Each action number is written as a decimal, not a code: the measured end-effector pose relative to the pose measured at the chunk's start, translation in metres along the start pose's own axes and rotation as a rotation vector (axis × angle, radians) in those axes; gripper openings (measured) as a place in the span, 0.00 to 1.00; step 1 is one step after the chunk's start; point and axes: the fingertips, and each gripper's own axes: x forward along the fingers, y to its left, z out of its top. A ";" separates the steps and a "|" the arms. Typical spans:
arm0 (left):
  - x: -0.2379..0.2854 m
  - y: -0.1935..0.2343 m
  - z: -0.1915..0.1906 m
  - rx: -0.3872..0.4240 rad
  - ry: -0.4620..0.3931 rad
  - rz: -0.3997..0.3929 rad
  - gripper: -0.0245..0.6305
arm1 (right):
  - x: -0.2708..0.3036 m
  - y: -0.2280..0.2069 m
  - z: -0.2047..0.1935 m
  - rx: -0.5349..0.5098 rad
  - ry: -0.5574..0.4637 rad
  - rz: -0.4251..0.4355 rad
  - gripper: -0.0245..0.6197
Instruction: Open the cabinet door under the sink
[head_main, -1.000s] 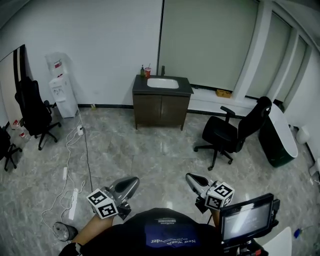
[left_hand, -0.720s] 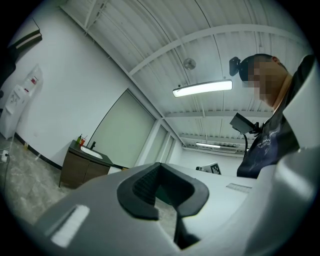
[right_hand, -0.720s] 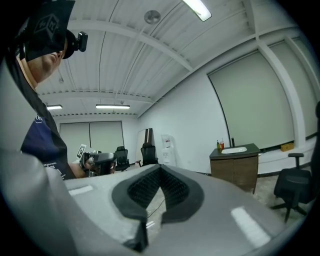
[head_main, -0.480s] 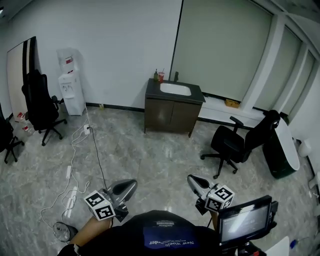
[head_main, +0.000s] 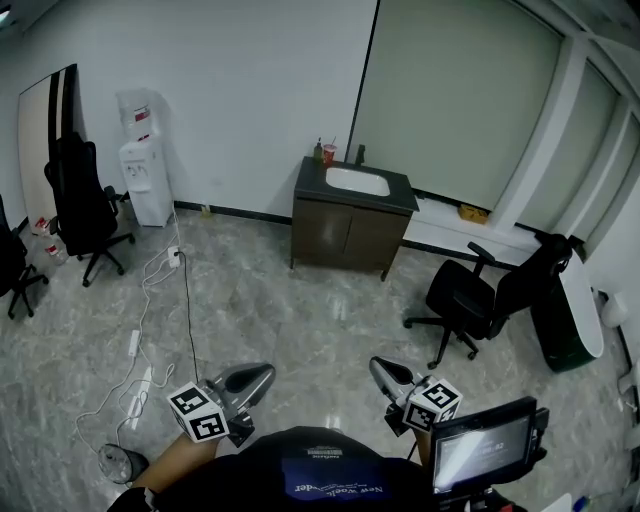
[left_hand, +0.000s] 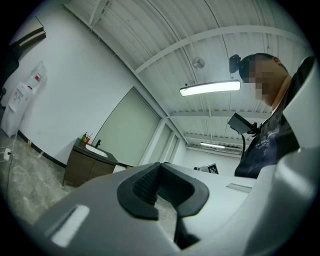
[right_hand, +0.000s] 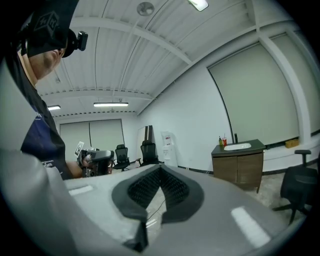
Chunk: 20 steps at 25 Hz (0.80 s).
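While the cabinet stands far across the floor against the back wall, nothing is touching it yet. Both doors look flush and closed, with an upright seam between them. The sink sits in the counter on top. Handles are too small to make out.

The cabinet lies straight ahead of the person, well apart from both tools. The right hand-held gripper lines up closest under it. The left hand-held gripper sits further off to the side. Judged from that, the right is the nearer one for the pull, and a long approach comes first.

In the right gripper view the cabinet shows off to the right of the right hand-held gripper, whose pads are clenched with nothing held. In the left gripper view it sits left of the left hand-held gripper, also clenched and empty.

An office chair stands right of the route, near the cabinet. A water dispenser and a floor cable are to the left.
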 end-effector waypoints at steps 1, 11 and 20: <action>0.008 0.003 -0.001 0.007 0.002 0.007 0.04 | 0.002 -0.008 0.000 -0.002 0.001 0.009 0.04; 0.153 0.018 0.008 0.026 -0.022 0.069 0.04 | 0.001 -0.139 0.044 -0.084 0.004 0.103 0.04; 0.255 0.032 -0.004 0.006 0.020 0.045 0.04 | 0.002 -0.231 0.051 -0.103 0.006 0.107 0.04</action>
